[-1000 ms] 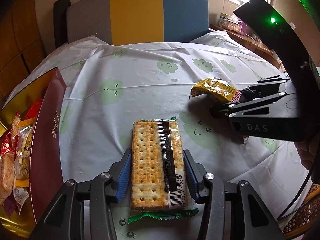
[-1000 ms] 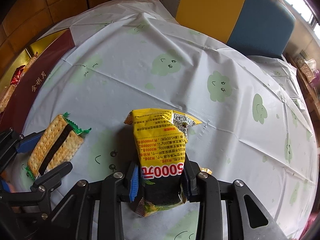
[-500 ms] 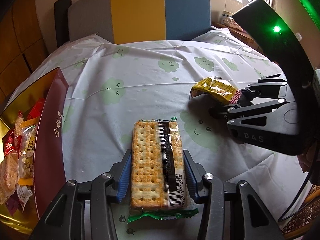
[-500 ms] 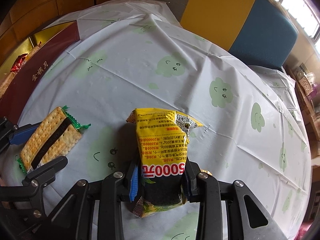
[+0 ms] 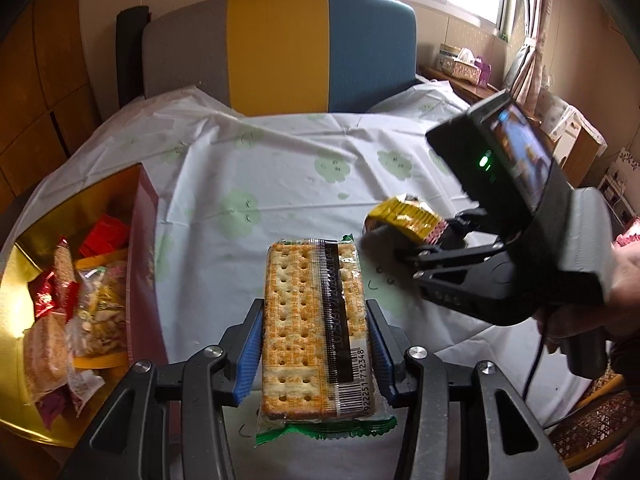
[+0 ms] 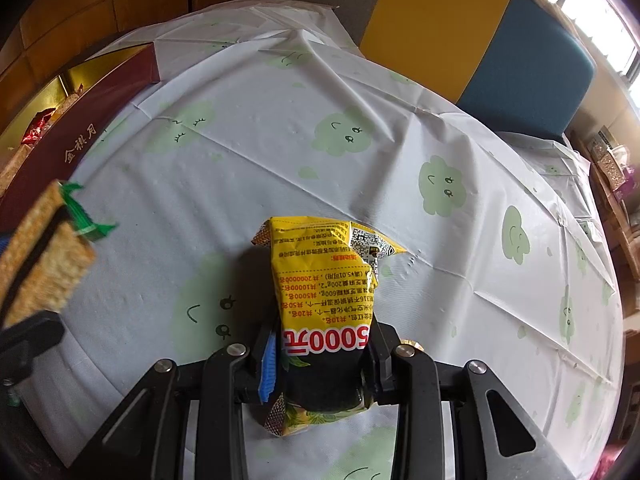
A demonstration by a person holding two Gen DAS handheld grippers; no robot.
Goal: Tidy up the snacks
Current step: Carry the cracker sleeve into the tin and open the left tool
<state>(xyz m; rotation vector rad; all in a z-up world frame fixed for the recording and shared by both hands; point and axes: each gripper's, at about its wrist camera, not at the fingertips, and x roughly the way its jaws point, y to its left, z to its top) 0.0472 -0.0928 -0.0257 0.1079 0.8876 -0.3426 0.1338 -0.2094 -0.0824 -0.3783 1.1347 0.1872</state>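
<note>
- Since a second ago your left gripper (image 5: 316, 344) has come up off the white plastic tablecloth with green cloud faces (image 6: 400, 184), taking the clear-wrapped rectangular cracker pack with the black strip and green end seals (image 5: 312, 320) along, and now you can see way more of the box.
- Its blue pads (image 5: 251, 354) are clamped on the long sides of that cracker pack, which looks clear of the cloth.
- Your right gripper (image 6: 320, 364) hasn't budged; it's squeezing the lower end of the crinkly yellow foil snack bag with red print (image 6: 324, 280), top end pointing away from you.
- That gold-lined dark red cardboard box (image 5: 144, 240) sits at the left, already holding several wrapped snacks (image 5: 88, 304).
</note>
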